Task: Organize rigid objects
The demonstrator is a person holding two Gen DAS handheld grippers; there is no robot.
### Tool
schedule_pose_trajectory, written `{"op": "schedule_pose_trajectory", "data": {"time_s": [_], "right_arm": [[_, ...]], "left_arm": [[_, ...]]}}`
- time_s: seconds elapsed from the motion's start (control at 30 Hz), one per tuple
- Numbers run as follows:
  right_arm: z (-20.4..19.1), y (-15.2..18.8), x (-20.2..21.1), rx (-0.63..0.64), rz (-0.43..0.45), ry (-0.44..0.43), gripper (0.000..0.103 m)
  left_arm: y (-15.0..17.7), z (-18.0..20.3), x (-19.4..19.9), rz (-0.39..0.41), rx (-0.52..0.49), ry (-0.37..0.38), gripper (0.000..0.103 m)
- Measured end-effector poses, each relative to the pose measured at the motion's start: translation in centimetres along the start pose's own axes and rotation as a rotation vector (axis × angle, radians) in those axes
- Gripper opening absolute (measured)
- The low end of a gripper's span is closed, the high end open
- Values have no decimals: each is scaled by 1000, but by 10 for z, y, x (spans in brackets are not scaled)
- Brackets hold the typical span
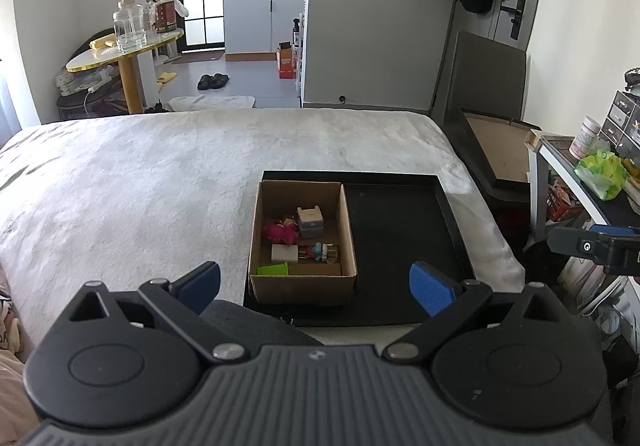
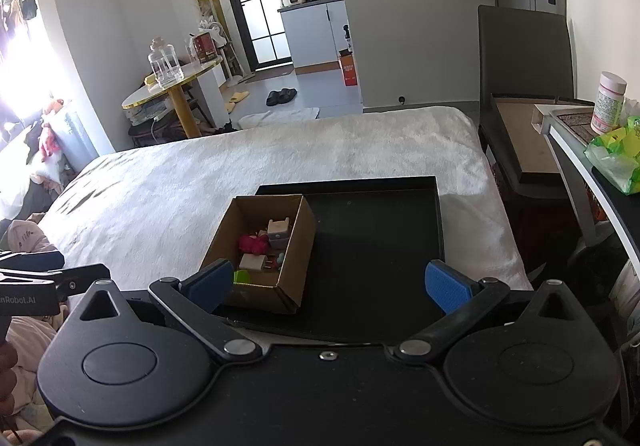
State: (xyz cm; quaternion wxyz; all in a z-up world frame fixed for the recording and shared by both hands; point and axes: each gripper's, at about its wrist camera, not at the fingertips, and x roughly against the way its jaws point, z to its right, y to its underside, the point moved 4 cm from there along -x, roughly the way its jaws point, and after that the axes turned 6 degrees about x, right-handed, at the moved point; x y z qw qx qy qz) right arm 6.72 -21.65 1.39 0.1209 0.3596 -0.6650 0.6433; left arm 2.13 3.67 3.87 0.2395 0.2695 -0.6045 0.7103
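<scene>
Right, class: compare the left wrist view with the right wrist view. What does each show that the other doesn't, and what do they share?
Only the left wrist view shows the small drawer unit at far right. Only the right wrist view shows the bright arched window and the soft toys below it. Both show the cardboard box of small items on the black tray, the white bedcover, and an open hand-held gripper.

The cardboard box (image 2: 256, 246) near wall hides part of the green piece (image 2: 242, 277)
</scene>
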Motion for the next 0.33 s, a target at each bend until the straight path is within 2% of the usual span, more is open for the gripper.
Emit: {"op": "schedule_pose_trajectory", "data": {"time_s": [0.33], "right_arm": [[0, 3, 0, -4, -7, 2, 103]], "left_arm": [[1, 0, -3, -6, 7, 19, 100]]}}
